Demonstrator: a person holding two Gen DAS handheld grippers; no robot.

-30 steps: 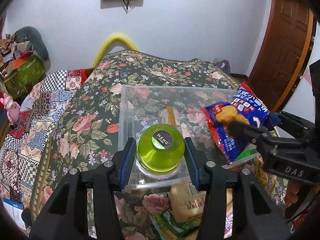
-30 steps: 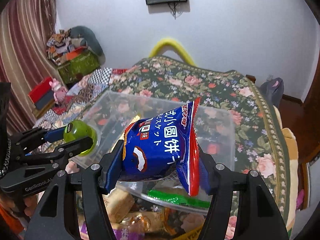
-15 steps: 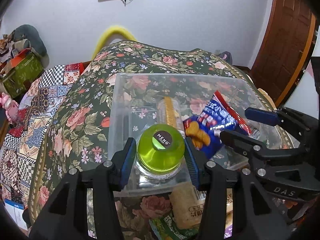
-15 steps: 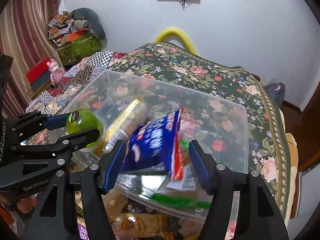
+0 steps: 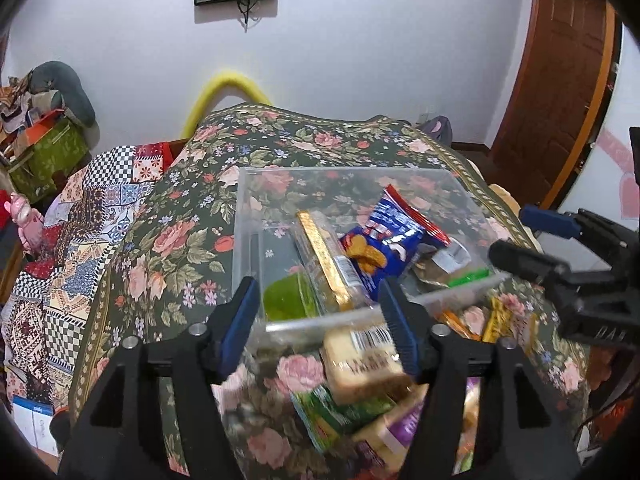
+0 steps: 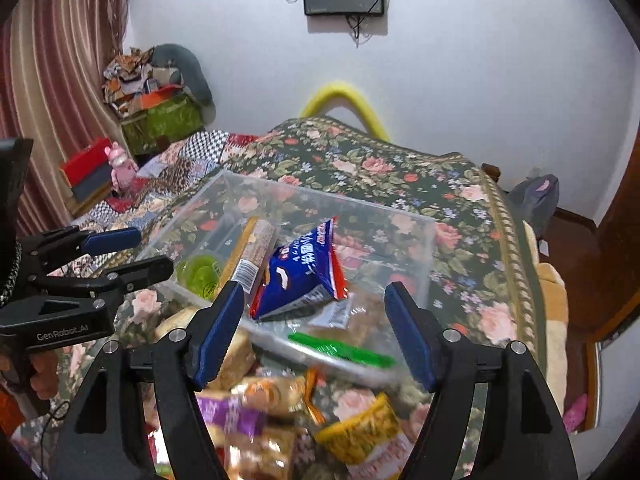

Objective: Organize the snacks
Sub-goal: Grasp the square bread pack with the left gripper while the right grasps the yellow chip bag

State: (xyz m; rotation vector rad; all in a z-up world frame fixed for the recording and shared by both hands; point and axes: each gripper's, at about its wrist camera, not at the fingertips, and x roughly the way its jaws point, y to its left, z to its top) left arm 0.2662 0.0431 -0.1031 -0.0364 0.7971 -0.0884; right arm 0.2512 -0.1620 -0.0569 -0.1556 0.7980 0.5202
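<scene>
— Snacks status? Blue biscuit bag, green jelly cup and gold-edged cracker sleeve lie inside the clear bin, ahead of both grippers.

— Grippers? Left gripper and right gripper gape wide, empty; loose packets crowd the floral cloth beneath.

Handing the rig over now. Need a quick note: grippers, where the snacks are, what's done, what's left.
Left gripper: open, empty, at the near wall of the clear bin.
Right gripper: open, empty, just short of the bin.
In the bin: green jelly cup, gold-striped biscuit pack, blue snack bag, green-edged wrapper.
Left: the loose snack pile on the floral cloth in front of the bin.
</scene>
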